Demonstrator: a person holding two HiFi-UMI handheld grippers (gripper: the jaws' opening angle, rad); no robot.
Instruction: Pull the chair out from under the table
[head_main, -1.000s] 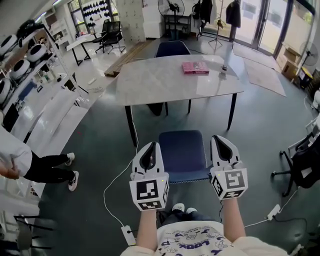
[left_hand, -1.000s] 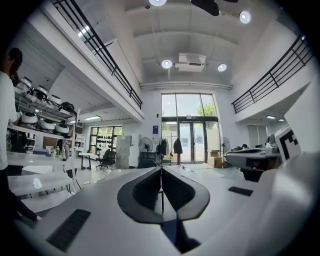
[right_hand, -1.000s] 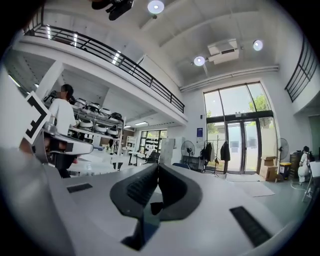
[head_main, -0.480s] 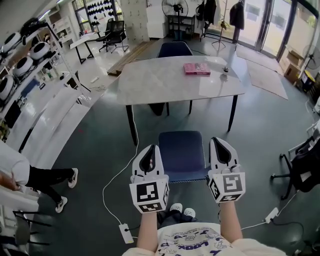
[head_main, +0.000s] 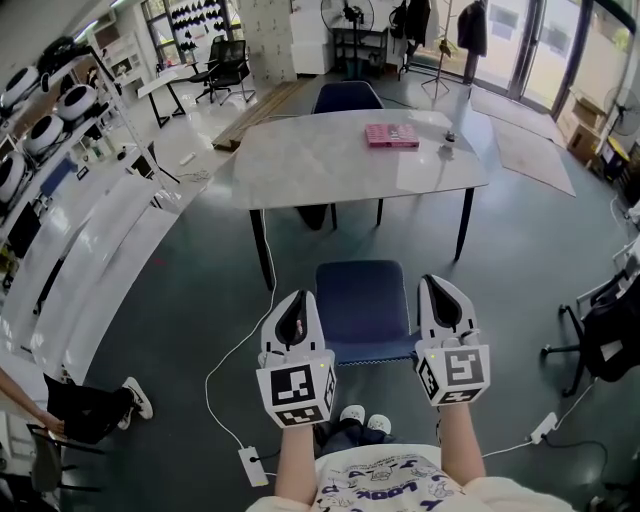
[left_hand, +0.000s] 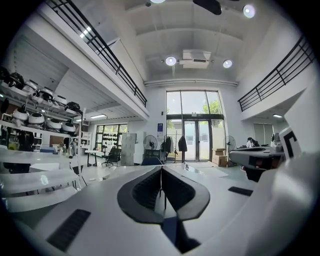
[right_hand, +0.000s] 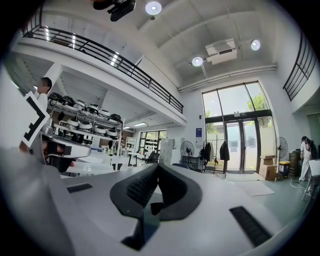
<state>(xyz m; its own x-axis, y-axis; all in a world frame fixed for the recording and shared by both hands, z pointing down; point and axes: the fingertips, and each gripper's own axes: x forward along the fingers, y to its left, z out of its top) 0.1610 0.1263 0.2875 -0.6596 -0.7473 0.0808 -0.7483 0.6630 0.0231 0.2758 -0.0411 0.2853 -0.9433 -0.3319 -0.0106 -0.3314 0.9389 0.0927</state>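
Observation:
A blue padded chair (head_main: 362, 300) stands clear of the grey marble-top table (head_main: 330, 165), its seat toward me and its back edge just in front of my feet. My left gripper (head_main: 300, 297) hovers at the chair's left side and my right gripper (head_main: 441, 285) at its right side. Both point level toward the table. In the left gripper view the left gripper (left_hand: 161, 167) has its jaws pressed together with nothing between them. The right gripper view shows the right gripper (right_hand: 157, 165) the same. A strip of blue chair (left_hand: 170, 232) shows below the left jaws.
A pink box (head_main: 391, 136) and a small dark object (head_main: 449, 138) lie on the table. A second blue chair (head_main: 345, 97) stands at its far side. A white cable and power strip (head_main: 250, 467) lie on the floor to my left. A black office chair (head_main: 600, 340) stands right, white shelves (head_main: 90, 230) left.
Both grippers and the chair have stayed put. A person at the left edge has walked off toward the lower left, leaving only a leg and shoe in view.

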